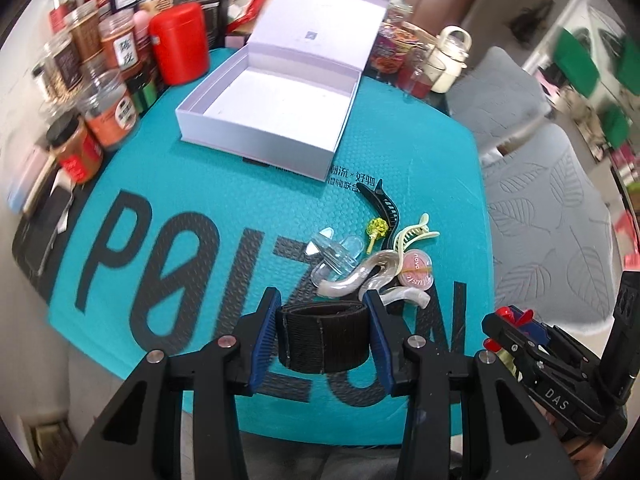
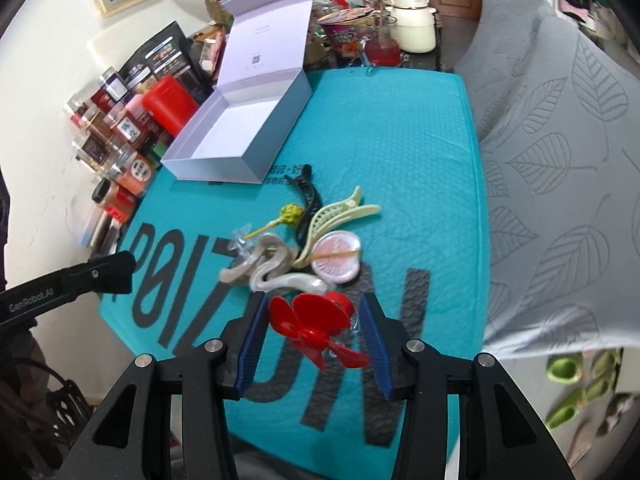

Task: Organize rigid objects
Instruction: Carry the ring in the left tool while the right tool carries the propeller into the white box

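Both grippers loaded up over the teal mat, white box sitting open

Left wrist view: the left gripper has its jaws clamped on a rolled black strap, held above the teal mat just short of the pile of hair clips; the open white box is further back by the jars. Right wrist view: the right gripper pinches a red toy propeller, blades fanned out, which the other view only catches edge-on.
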